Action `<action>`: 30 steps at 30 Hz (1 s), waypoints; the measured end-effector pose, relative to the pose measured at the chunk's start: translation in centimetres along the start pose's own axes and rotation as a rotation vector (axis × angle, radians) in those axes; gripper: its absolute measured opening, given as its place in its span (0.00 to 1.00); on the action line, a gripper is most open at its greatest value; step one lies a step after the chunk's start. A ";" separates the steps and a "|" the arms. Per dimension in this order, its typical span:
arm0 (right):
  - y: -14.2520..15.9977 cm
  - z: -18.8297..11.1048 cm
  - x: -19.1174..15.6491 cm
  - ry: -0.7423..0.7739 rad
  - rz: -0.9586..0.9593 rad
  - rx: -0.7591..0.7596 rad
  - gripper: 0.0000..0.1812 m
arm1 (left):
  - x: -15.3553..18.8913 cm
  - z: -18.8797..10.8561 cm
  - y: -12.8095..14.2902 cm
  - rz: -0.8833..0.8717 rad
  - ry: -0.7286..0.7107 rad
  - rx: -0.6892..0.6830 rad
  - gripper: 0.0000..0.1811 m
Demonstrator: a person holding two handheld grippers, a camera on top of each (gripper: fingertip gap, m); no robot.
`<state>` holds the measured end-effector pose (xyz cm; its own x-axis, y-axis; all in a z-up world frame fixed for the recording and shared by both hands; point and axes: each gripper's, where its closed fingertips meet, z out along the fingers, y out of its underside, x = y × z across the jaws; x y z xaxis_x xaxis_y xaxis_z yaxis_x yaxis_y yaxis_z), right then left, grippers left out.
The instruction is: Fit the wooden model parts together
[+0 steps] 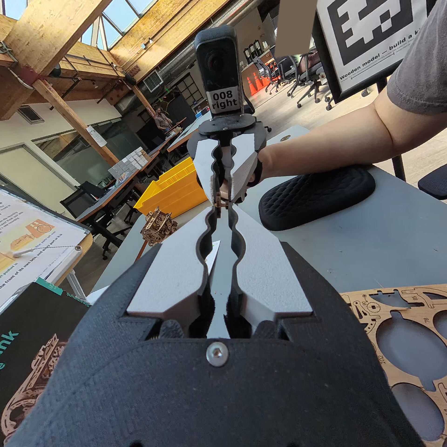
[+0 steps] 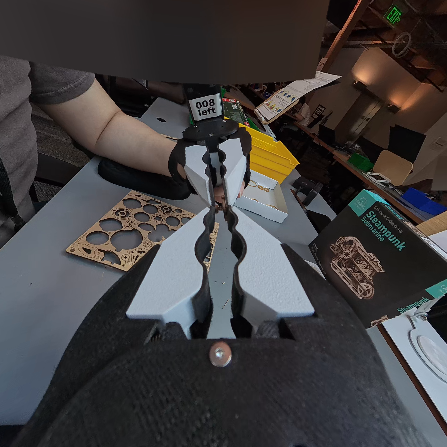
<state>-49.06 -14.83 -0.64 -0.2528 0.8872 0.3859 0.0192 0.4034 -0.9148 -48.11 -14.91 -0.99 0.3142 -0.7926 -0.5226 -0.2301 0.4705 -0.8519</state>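
My left gripper and right gripper face each other tip to tip above the grey table. Each is shut on a small wooden part. The two parts meet between the tips, and how they join is too small to tell. In the right wrist view, my right gripper pinches a small brown piece. The left gripper opposite holds a thin round wooden piece edge-on.
A laser-cut plywood sheet lies flat on the table. Also there: a black wrist pad, a yellow bin, an assembled wooden model, the dark kit box, and a white tray with rings.
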 end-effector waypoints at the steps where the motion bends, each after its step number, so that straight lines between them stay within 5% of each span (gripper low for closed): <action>1: 0.0 0.0 0.0 0.000 -0.004 0.001 0.05 | 0.0 0.0 0.0 -0.005 0.002 0.001 0.04; 30: 2.5 0.2 0.1 -0.027 0.059 -0.034 0.08 | -0.1 0.1 2.9 0.077 -0.033 -0.085 0.00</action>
<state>-49.20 -13.80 -2.90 -0.2758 0.9038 0.3273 0.0677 0.3579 -0.9313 -48.66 -13.45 -3.40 0.3228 -0.7413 -0.5884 -0.3320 0.4935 -0.8039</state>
